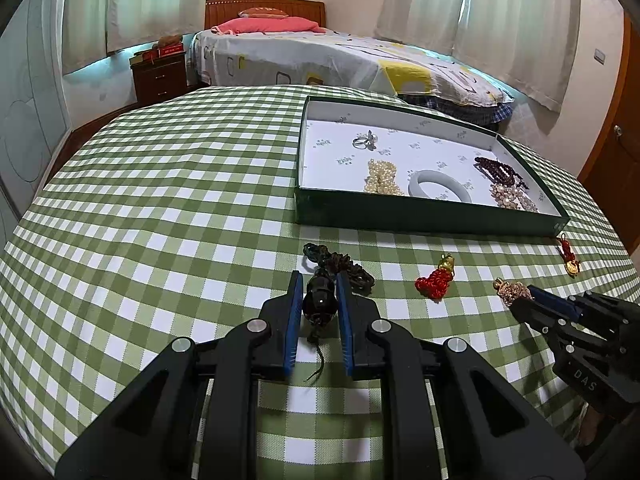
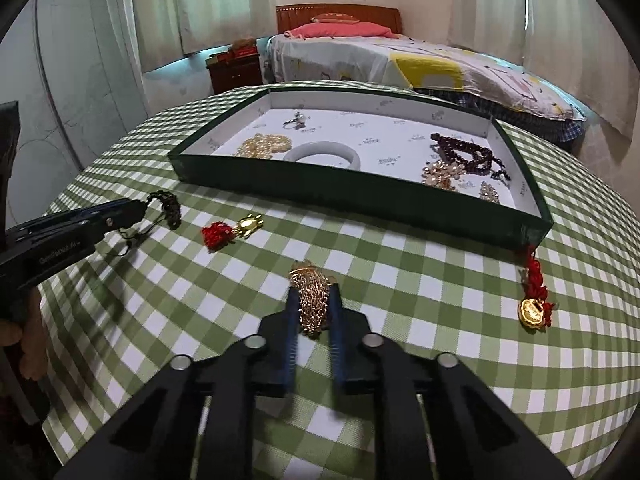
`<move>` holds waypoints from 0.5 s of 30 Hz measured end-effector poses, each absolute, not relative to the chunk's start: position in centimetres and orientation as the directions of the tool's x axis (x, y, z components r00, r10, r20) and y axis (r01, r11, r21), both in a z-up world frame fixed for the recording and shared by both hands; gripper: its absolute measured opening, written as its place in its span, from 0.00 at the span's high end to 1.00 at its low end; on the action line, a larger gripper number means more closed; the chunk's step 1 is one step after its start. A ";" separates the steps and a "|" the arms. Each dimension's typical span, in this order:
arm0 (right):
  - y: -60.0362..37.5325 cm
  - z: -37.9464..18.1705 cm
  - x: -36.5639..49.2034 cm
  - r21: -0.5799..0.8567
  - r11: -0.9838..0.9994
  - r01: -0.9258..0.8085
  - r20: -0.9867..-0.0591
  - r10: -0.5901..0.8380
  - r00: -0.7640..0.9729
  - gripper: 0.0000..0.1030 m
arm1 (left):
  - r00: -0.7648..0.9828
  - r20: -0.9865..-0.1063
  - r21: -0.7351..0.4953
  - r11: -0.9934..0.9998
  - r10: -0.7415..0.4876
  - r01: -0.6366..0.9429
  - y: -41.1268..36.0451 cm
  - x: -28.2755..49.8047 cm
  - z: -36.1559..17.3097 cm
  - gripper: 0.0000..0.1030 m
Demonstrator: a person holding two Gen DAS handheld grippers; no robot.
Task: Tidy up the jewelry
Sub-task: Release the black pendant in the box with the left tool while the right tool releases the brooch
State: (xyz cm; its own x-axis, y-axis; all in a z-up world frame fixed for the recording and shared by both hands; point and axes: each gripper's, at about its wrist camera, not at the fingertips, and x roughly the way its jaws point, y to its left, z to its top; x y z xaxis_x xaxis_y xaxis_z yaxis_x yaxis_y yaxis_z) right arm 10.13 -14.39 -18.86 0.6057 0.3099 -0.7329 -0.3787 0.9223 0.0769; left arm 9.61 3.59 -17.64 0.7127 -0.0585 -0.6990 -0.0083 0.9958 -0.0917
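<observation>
- Now the left gripper [image 1: 318, 282] jaws are clamped on the dark pendant [image 1: 319, 300]; its cord hangs limp, so hold the hard bead.
- Right gripper [image 2: 313, 295] jaws are clamped on the gold chain bundle [image 2: 311, 300], loose and slippery.

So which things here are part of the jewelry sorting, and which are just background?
Part of the job:
green tray
dark bead pendant in left gripper
gold chain bundle in right gripper
red-knot gold charm
red-tassel coin charm
pearls, bangle already in tray

Background:
bed
nightstand
curtains
</observation>
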 end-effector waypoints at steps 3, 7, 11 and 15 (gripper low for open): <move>-14.3 -18.8 9.8 0.077 0.920 -0.385 -0.729 0.315 0.607 0.89 | 0.716 -0.695 -0.094 0.996 -0.059 -0.008 3.3 9.6 -17.5 0.83; -14.6 -17.9 9.4 0.078 0.924 -0.374 -0.702 0.318 0.638 0.89 | 0.726 -0.685 -0.096 0.995 -0.062 -0.005 3.2 9.5 -17.0 0.83; -14.9 -16.8 9.2 0.081 0.927 -0.367 -0.673 0.323 0.666 0.89 | 0.737 -0.672 -0.108 0.994 -0.071 -0.003 3.2 9.4 -16.2 0.83; -15.1 -15.6 9.1 0.081 0.928 -0.364 -0.646 0.327 0.690 0.89 | 0.748 -0.658 -0.130 0.992 -0.088 0.003 3.2 9.4 -15.3 0.83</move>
